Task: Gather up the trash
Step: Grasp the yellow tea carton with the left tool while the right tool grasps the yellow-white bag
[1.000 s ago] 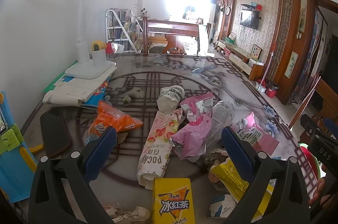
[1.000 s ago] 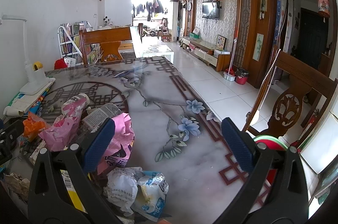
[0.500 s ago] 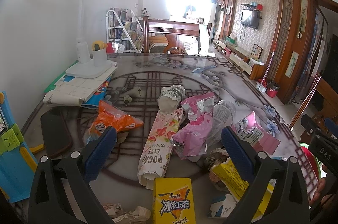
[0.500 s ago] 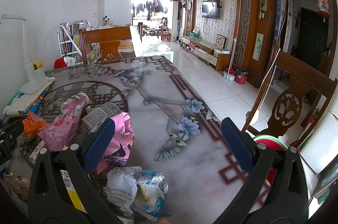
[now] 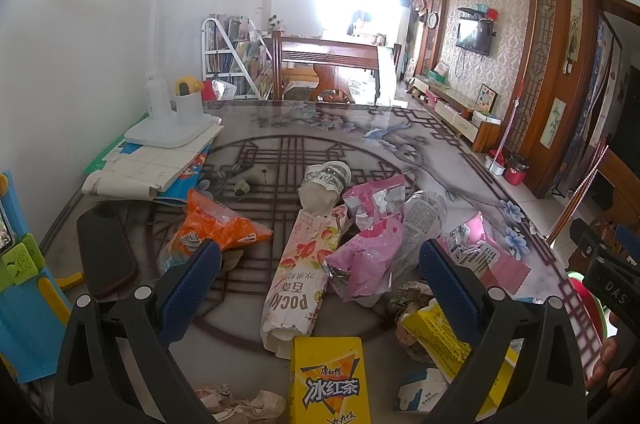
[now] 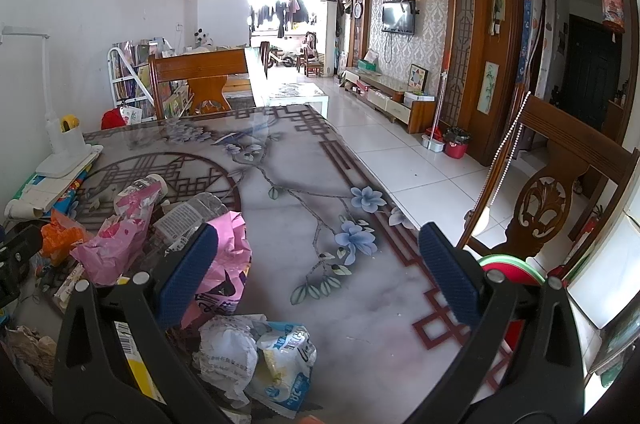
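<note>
Left wrist view: a heap of wrappers is seen spread over the counter [image 5: 400, 152], with the left claw [image 5: 320, 264] held above its near part, spread wide and gripping nothing.

Landmark: the long Pocky box [image 5: 304, 264] is taken as the reference; it lies flat, its long axis running from the claw's midline away toward the far side, tilted slightly rightward.

Left of the Pocky box: an orange snack bag [image 5: 212, 228] is seen just beside the left finger, and a dark flat pad [image 5: 104, 256] further out by the counter's wall-side edge.

Beyond the Pocky box: a crushed paper cup [image 5: 324, 184] lies on its side, touching the box's far end.

Near end of the Pocky box: a yellow iced-tea carton [image 5: 328, 380] is found closest to the camera, on the claw's midline.

Right of the Pocky box: a pink foil bag [image 5: 368, 240] and a clear crushed bottle [image 5: 424, 220] are piled against it; a yellow wrapper [image 5: 440, 332] lies by the right finger.

Right wrist view: the right claw [image 6: 318, 266] is likewise released and empty, aimed over bare counter [image 6: 360, 304]; a white and blue crumpled packet [image 6: 256, 356] sits low between its fingers, toward the left one, and a pink bag [image 6: 228, 264] is partly hidden by that finger.

Nearer hand: the left is judged nearer to the bulk of the trash.

Open room: bare counter is left on the far side and to the right, up to the edge beside the wooden chair [image 6: 560, 184]; the wall side is crowded by the desk lamp [image 5: 160, 128] and papers.

Bin: a red and green rim [image 6: 512, 268] is glimpsed past the counter's right edge; whether it is a bin cannot be told.
</note>
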Available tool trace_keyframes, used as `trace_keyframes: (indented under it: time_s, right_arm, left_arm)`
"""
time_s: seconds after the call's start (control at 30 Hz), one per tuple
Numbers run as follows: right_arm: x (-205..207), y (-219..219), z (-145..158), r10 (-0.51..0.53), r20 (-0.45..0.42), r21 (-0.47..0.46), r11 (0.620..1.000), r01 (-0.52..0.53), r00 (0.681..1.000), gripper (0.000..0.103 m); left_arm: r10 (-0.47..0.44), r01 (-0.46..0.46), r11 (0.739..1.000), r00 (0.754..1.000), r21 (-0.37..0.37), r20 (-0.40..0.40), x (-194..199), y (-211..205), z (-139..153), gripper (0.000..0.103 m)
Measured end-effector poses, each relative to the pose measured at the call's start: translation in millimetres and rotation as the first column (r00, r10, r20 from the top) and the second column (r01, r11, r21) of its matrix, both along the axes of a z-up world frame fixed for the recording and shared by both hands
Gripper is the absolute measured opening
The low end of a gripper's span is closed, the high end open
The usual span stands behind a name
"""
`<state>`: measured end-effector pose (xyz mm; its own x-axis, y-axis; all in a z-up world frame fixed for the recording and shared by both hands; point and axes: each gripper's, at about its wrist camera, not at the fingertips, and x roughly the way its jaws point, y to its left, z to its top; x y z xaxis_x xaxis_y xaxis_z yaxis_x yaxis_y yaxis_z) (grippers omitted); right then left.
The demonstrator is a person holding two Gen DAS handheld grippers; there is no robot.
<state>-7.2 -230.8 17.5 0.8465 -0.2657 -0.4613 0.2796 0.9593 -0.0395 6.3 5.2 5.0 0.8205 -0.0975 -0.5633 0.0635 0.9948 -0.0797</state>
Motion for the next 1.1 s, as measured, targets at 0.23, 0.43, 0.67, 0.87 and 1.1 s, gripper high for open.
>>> trace_keyframes:
  time_s: [0.23,0.43,0.67,0.87,1.1]
  right_arm:
    - [-9,-18,-7,-0.006,0.009,0.008,1.000,0.006,1.000,0.099]
    - [-16,-34,-6,-0.016,0.006,0.040,0.999,0.016,1.000,0.099]
    - [-17,-24,1,0.061,0.003,0.044,0.997,-0.061,0.998,0.099]
    - [-13,-15,3,0.199,-0.033,0.123,0.973,-0.194,0.979,0.099]
    - [-8,11,1,0.446,-0.087,0.281,0.869,-0.408,0.891,0.095]
  left_arm:
    - [-0.007,0.007,1.000,1.000,0.015,-0.007,-5,17,7,0.095]
    - [-0.014,0.013,1.000,0.995,-0.010,-0.098,-25,27,-11,0.095]
    - [-0.135,0.154,0.987,0.952,0.051,-0.276,-27,-11,-50,0.085]
    - [-0.134,0.176,0.981,0.916,0.077,-0.379,-19,-20,-77,0.072]
    - [-0.132,0.168,0.984,0.909,0.059,-0.395,-18,-17,-85,0.057]
